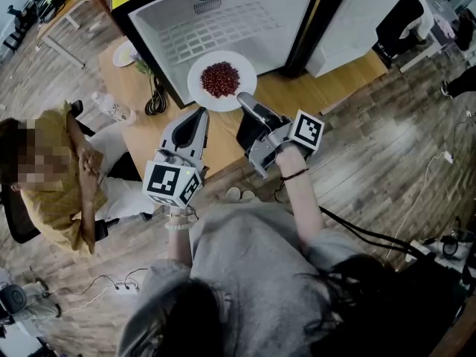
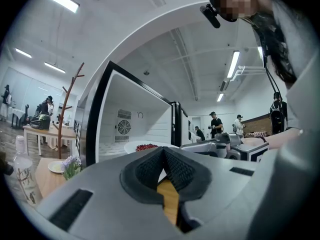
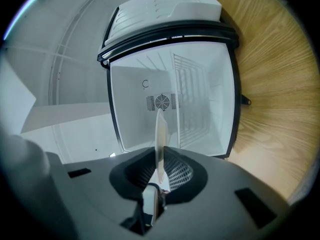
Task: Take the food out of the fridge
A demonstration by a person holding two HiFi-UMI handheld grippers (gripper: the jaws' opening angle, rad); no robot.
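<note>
Currently the right gripper (image 1: 244,99) is clamped on the rim of a white plate (image 1: 222,80). The right gripper view shows the plate edge-on, pinched between the two pads. The plate is roughly level and carries a heap of red food (image 1: 221,79) in small dark-red pieces, gathered at its centre. Whether they are beans or berries cannot be told.

Location of the plate: at the mouth of the open fridge (image 1: 223,13), overlapping the fridge's lower front edge in the head view and above the wooden table (image 1: 149,136) on which the fridge stands. The plate rests on nothing; the right gripper alone holds it.

Fridge interior: white walls, a round fan grille (image 3: 161,102) on the back wall and a wire shelf (image 3: 187,99). No other item is seen on the visible part of the shelf.

The left gripper (image 1: 201,114) hangs just beside the right one, on the near side of the plate and apart from it. Its jaws are closed tip to tip with nothing between them.

Other items: a water bottle (image 1: 113,108) and a small saucer (image 1: 124,53) on the table's left part; a seated person (image 1: 63,169) at the left.
</note>
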